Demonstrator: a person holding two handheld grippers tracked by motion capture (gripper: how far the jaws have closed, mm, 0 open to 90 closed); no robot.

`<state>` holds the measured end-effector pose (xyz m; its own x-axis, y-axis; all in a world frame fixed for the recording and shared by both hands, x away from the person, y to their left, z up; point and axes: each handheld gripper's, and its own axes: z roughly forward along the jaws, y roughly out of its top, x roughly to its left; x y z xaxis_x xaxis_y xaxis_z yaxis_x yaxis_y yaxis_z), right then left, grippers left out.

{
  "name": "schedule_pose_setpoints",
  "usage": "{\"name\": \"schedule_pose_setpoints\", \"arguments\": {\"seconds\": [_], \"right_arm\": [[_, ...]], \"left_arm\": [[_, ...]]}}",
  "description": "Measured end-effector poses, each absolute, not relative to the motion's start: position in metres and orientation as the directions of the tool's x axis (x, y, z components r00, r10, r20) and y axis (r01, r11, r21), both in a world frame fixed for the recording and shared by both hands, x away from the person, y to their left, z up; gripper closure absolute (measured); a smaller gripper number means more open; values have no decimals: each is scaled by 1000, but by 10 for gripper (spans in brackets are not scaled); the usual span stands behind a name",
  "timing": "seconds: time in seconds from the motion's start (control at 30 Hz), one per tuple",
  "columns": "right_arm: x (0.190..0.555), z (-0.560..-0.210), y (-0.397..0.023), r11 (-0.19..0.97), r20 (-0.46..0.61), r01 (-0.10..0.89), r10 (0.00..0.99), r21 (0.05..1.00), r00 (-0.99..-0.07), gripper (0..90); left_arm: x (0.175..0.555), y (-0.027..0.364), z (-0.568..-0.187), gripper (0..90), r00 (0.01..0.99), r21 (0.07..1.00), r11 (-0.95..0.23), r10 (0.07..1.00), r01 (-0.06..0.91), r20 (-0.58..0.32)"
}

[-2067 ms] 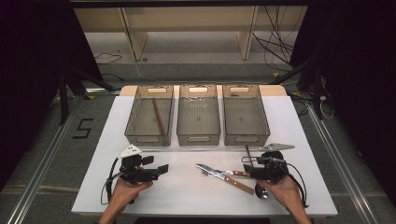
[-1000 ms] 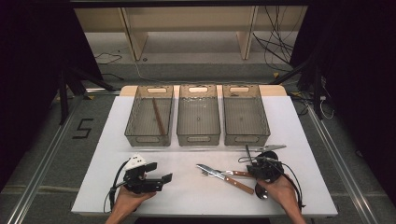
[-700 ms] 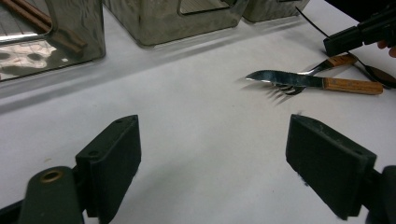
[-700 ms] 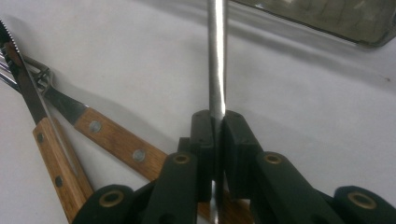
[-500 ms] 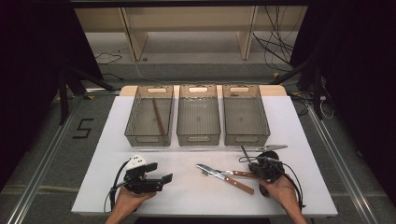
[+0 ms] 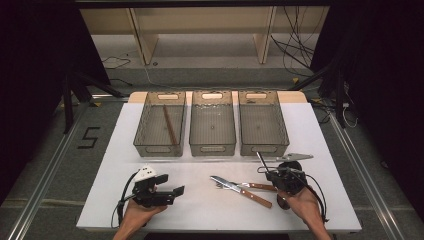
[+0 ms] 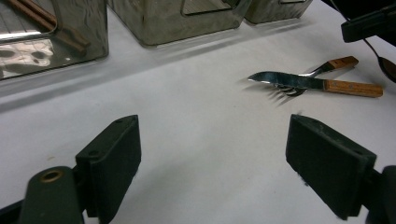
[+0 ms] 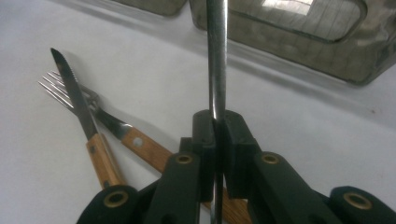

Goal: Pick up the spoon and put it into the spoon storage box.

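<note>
My right gripper (image 6: 269, 174) sits near the table's front right, shut on the thin metal handle of a spoon (image 6: 261, 161). In the right gripper view the pads (image 8: 233, 140) pinch that handle (image 8: 216, 56), which sticks out ahead toward the bins. The spoon's bowl (image 6: 282, 202) lies back by the hand. A wooden-handled knife (image 6: 240, 189) lies crossed over a wooden-handled fork (image 6: 257, 186) just left of it. My left gripper (image 6: 175, 195) rests at the front left, open and holding nothing (image 7: 229, 158), and faces the knife (image 7: 299, 81) and fork (image 7: 331, 64).
Three clear bins stand in a row at mid-table: left (image 6: 142, 145), middle (image 6: 212, 147), right (image 6: 263, 147). A brown stick (image 6: 170, 125) lies in the left bin. A flat grey utensil (image 6: 295, 157) lies in front of the right bin.
The right gripper's jaws have come together on the spoon handle, and the handle's free end has swung slightly left. The left gripper has stayed put.
</note>
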<state>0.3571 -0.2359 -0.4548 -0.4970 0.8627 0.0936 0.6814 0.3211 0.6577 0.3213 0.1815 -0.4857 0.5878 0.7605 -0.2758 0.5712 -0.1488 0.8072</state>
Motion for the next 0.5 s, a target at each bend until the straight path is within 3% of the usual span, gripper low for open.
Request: {"name": "schedule_pose_setpoints", "arguments": {"seconds": [0.5], "right_arm": [[359, -431, -226, 328, 105, 639, 834, 696, -542, 851]], "left_arm": [[322, 189, -484, 178, 568, 817, -118, 774, 564, -280]]}}
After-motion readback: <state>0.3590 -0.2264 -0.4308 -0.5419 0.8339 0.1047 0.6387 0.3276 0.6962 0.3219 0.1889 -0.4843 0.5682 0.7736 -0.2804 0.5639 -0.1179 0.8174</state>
